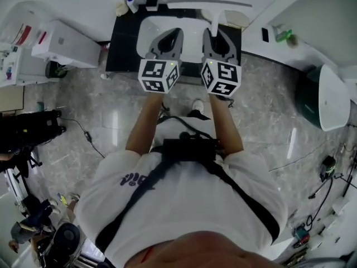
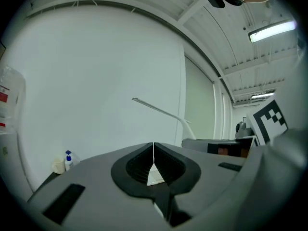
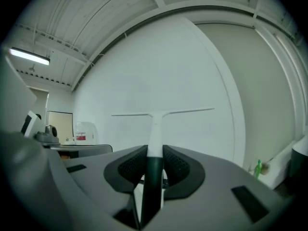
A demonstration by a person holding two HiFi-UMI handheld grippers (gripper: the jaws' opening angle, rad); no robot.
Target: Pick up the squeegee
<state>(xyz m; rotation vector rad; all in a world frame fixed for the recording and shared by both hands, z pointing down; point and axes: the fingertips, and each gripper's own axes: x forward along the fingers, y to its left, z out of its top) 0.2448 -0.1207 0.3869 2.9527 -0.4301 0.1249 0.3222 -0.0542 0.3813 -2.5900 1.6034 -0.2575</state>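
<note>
I have the squeegee (image 3: 155, 124) pinched in the right gripper (image 3: 155, 154). Its dark ribbed fingers (image 3: 129, 165) press on either side of the handle, just where the black lower grip gives way to white plastic. The left gripper (image 2: 154, 150) carries nothing, and its fingers (image 2: 137, 165) are pressed together with only a hairline seam between them.

In the head view the squeegee (image 1: 212, 7) is in the air, lifted clear above the white oval basin (image 1: 146, 31) set into the dark surface (image 1: 120, 46). Its blade is close to the pale wall behind. I judge the pick-up all but done, so the job now is to hold it well:
- Keep the pinch firm so the handle cannot pivot between the pads.
- Keep the blade level.
- Avoid swinging the long ends into the wall or toward the small blue-capped bottle (image 1: 129, 0) at the back of the surface.
- Keep the empty left gripper (image 1: 169, 38) beside the right but apart from the handle.

The squeegee is a slim white T. It has a long, thin, straight crossbar on a tapering white neck that flares down into the black grip. It looks light and rigid.
</note>
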